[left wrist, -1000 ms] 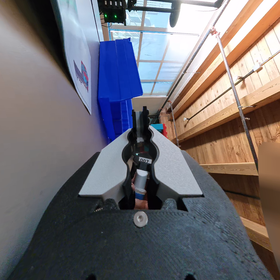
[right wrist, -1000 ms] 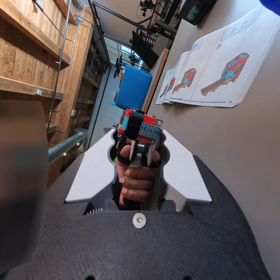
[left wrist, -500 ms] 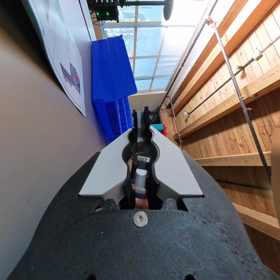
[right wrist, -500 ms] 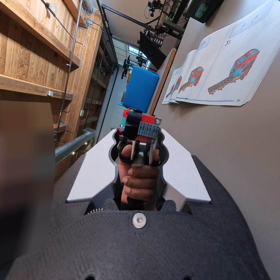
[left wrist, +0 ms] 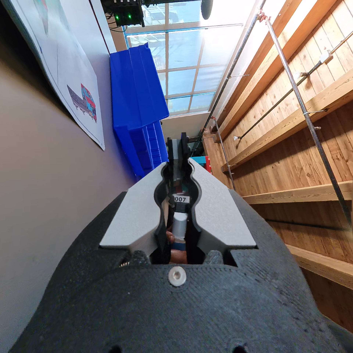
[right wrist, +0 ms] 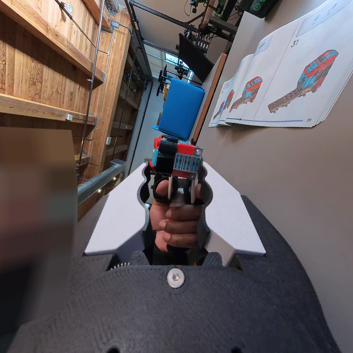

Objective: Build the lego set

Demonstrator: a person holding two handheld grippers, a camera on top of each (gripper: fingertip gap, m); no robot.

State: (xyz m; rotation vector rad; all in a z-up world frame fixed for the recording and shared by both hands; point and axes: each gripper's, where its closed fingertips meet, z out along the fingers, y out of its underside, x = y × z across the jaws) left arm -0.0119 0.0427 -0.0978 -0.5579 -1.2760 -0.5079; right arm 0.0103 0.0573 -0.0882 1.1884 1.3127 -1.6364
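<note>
Our left gripper (left wrist: 177, 150) has its jaws pinching a thin grey piece (left wrist: 176, 152); our right gripper (right wrist: 172, 168) clamps the lego cab (right wrist: 176, 159). We should align studs squarely, then press evenly.

Left gripper (left wrist: 176, 152): matt grey plastic fingers, smooth w/ fine grain; body rough black layered print, bright metal screw (left wrist: 177, 276) at 6 o'clock. Right gripper (right wrist: 172, 166): same pale grey matt plastic, dark ribbed body. Lego model (right wrist: 175, 158): glossy hard plastic in red, teal, black, w/ grey grille. Blue bin (left wrist: 137, 107) at 11 o'clock: smooth shiny plastic. Instruction booklet (right wrist: 282, 86) at 2 o'clock: smooth white printed paper, slight sheen. Table (right wrist: 267, 191): matt taupe, smooth. Wall planks (left wrist: 286, 133) at 3 o'clock: knotty, grainy bare-looking wood. Conduit pipes (left wrist: 305, 114): dull metal. Blue cushion (right wrist: 180, 107) at 12 o'clock: matt, cloth-like.
</note>
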